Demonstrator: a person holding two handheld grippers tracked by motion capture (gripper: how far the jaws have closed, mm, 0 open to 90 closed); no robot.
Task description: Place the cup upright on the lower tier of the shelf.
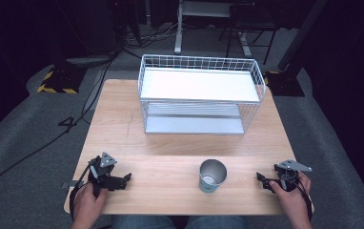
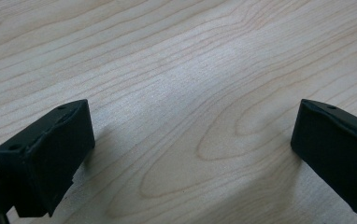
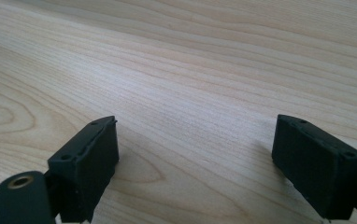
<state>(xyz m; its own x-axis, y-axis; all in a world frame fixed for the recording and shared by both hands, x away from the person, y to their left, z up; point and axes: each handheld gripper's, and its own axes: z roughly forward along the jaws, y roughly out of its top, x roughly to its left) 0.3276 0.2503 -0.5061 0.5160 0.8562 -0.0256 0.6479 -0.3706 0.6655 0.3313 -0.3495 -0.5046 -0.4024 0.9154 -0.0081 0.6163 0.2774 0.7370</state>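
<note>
I see one metal cup (image 1: 213, 175) standing upright on the wooden table (image 1: 170, 138), near the front edge and a little right of the middle. It is silver and shiny, open at the top, and its lower part looks pale blue-green. I can look into it from above; the inside is grey, and I cannot tell if something is in it.

Behind the cup, well apart from it, stands one white wire rack (image 1: 200, 93) with two levels: a white flat shelf on top and a second shelf under it, close to the table. Both shelves look bare.

I hold two tools. The left gripper (image 1: 125, 179) lies low at the front left corner of the table, in my left hand (image 1: 88, 202), and it points to the right, toward the cup. In the left gripper view its two black jaws are wide apart, with only wood grain between them, so it is released. The right gripper (image 1: 262, 180) is at the front right, in my right hand (image 1: 292, 196), and it points to the left. In the right gripper view its jaws are also spread wide over the bare wood and grasp nothing.

The cup stands between the two grippers and touches neither of them.
</note>
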